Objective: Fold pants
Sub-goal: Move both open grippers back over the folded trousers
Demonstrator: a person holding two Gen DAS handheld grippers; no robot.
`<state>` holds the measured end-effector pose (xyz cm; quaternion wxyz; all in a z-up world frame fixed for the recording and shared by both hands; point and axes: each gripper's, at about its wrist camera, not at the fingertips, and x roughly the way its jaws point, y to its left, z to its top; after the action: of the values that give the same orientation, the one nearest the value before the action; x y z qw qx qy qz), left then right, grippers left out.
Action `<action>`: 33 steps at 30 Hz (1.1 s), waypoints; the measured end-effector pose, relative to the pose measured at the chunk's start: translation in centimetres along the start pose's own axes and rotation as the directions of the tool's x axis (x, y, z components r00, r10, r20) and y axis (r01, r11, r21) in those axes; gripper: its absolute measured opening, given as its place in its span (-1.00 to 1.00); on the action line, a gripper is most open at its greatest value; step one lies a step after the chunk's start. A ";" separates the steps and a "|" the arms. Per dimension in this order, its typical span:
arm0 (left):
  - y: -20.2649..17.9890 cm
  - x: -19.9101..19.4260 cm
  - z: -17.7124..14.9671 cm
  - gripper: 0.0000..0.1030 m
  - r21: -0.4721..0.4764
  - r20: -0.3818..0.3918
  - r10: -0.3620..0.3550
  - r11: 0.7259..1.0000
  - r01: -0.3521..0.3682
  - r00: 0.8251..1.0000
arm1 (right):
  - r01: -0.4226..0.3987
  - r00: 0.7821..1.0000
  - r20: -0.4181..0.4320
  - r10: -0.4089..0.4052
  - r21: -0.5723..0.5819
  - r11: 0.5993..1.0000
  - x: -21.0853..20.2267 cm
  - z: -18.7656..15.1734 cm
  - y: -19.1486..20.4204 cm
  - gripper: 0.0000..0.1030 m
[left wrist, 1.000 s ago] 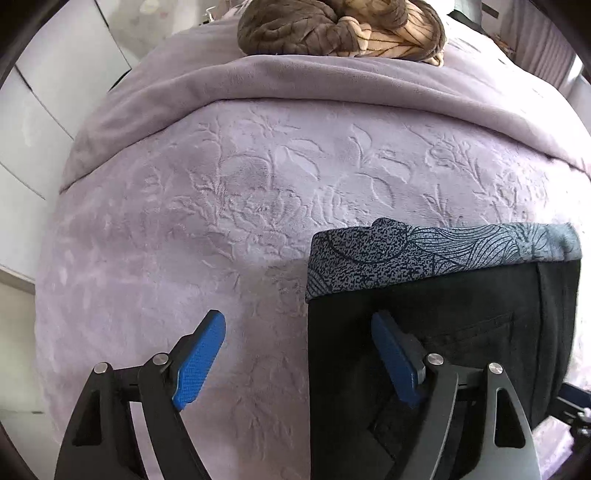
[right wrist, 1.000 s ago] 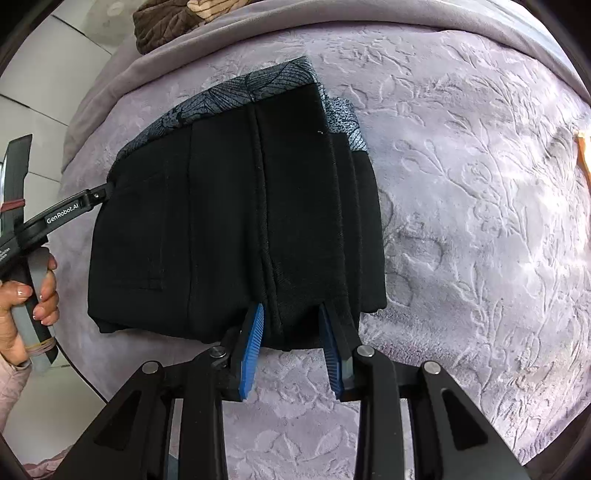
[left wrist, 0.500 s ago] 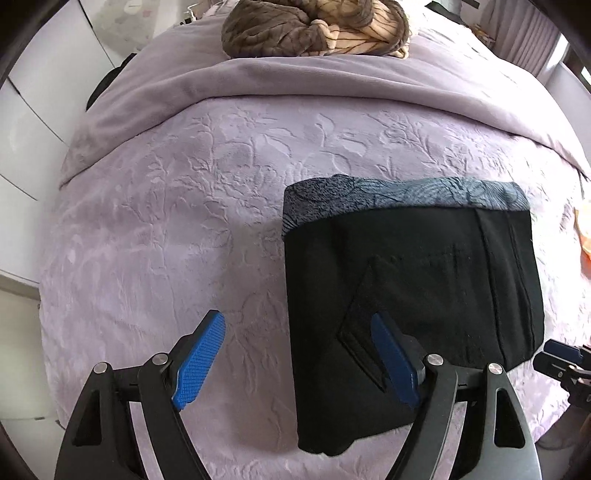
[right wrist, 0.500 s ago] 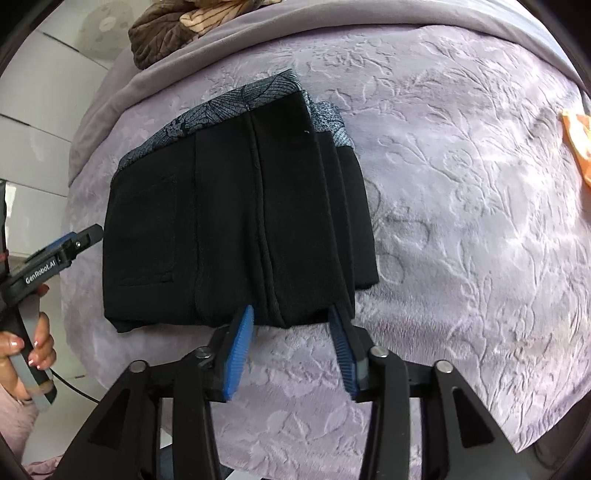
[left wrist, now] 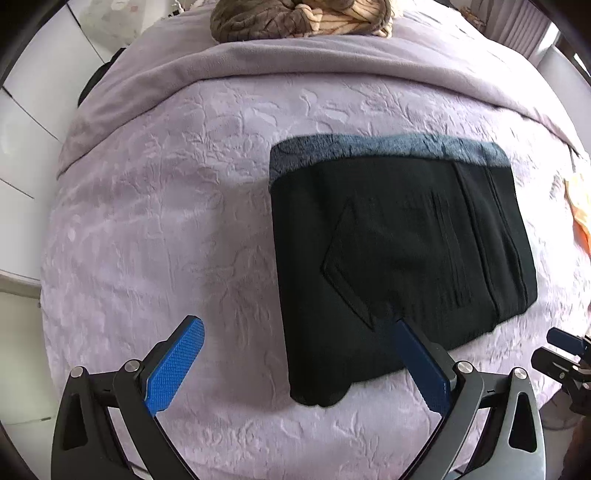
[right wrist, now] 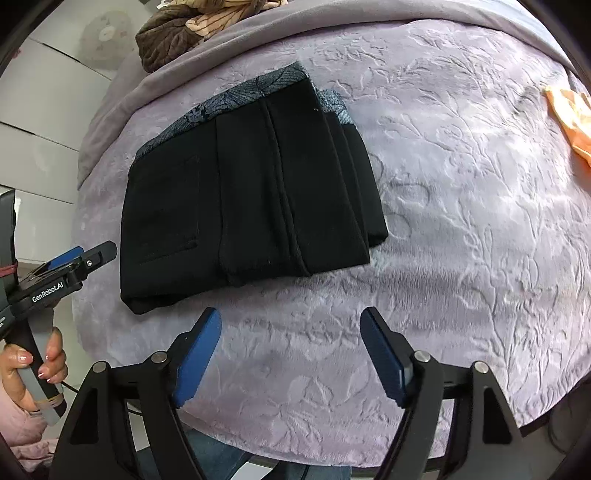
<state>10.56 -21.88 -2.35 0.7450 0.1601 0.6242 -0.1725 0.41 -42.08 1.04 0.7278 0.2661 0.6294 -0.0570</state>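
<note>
The black pants (left wrist: 399,254) lie folded into a compact rectangle on the lilac bedspread (left wrist: 166,229), with a blue-grey patterned waistband along the far edge. They also show in the right wrist view (right wrist: 243,199). My left gripper (left wrist: 295,350) is open and empty, above the near left corner of the pants, not touching them. My right gripper (right wrist: 291,347) is open and empty, just short of the near edge of the pants. The left gripper (right wrist: 77,258) shows at the left in the right wrist view, held by a hand.
A brown and striped blanket heap (left wrist: 299,18) lies at the head of the bed, on a folded-back plain lilac cover (left wrist: 332,55). An orange cloth (right wrist: 570,118) lies at the right side of the bed. White cupboards (left wrist: 22,110) stand to the left.
Both grippers have pulled back from the pants. The right gripper, which was closed on the near edge of the pants, has let go and opened wide. The pants lie still.
</note>
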 end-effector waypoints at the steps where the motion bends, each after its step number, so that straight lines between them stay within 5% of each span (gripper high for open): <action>1: -0.1 0.0 -0.2 1.00 0.004 -0.004 -0.002 1.000 0.002 1.000 | 0.003 1.000 -0.002 -0.003 0.003 1.000 0.0 -0.3 0.0 0.60; 11: -0.2 -0.6 -2.3 1.00 0.028 -0.053 -0.072 0.997 0.074 0.996 | -0.013 1.000 -0.022 0.014 0.058 0.998 -0.2 -2.5 0.1 0.60; 24: -0.4 -2.2 -1.1 1.00 0.011 -0.050 0.005 1.000 -0.004 0.999 | -0.087 0.995 0.056 0.080 0.137 0.987 -2.0 -0.6 -3.8 0.60; 33: -3.5 -3.7 -1.0 1.00 -0.025 -0.048 0.019 0.999 -0.020 0.999 | -0.137 0.990 0.054 0.133 0.089 0.987 -3.2 0.9 -5.2 0.60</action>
<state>7.47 -24.30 1.04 0.7334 0.1607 0.6425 -0.1535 -1.59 -47.76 2.50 0.7318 0.3402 0.5890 -0.0432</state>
